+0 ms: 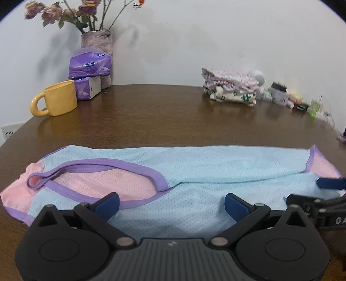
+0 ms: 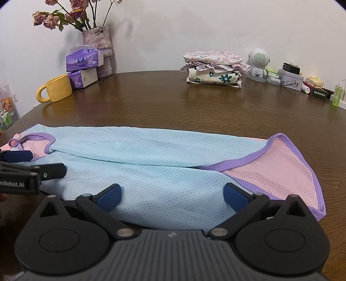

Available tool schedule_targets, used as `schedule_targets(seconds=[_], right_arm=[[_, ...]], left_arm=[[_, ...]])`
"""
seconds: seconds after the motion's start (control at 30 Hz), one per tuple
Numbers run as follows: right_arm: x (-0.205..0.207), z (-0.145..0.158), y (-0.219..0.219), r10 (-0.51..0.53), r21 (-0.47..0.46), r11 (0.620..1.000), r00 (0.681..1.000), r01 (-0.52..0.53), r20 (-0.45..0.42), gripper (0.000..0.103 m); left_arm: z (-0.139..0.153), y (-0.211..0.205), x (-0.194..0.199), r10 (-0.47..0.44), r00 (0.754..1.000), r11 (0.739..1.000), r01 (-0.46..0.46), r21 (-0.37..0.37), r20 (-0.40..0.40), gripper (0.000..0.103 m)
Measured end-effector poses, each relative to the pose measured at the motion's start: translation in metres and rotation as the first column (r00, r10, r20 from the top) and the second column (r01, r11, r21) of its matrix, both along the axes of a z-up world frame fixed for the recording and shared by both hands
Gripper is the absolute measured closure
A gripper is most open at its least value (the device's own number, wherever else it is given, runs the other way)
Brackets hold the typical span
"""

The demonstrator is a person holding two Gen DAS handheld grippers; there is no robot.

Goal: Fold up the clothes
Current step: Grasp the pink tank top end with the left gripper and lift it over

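Vase (image 2: pixel 98 47) holds dried roses (image 2: pixel 64 15), far beyond left hand-held gripper (image 1: pixel 172 205); both hand-held grippers, right (image 2: pixel 172 195) too, fingers spread apart over mesh garment (image 2: pixel 151 164).

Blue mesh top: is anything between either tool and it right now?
Nothing visible. The blue mesh top lies flat on the table, directly under the open left tool and open right tool. The mug, tissue packs and folded pile sit far behind it.
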State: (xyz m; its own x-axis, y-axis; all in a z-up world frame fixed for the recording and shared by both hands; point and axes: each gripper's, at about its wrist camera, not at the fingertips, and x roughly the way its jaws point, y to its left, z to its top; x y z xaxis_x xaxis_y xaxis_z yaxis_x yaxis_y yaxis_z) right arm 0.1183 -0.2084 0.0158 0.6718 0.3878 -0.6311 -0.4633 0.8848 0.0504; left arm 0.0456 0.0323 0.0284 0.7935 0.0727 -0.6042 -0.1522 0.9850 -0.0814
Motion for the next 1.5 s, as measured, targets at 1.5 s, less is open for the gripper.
schedule_targets(seconds=[1.5], right_arm=[[0.003, 0.040, 0.114, 0.437, 0.166, 0.882, 0.897, -0.441, 0.063, 0.005]], left_arm=[[0.025, 0.186, -0.054, 0.279, 0.960, 0.939, -0.269, -0.216, 0.018, 0.011]])
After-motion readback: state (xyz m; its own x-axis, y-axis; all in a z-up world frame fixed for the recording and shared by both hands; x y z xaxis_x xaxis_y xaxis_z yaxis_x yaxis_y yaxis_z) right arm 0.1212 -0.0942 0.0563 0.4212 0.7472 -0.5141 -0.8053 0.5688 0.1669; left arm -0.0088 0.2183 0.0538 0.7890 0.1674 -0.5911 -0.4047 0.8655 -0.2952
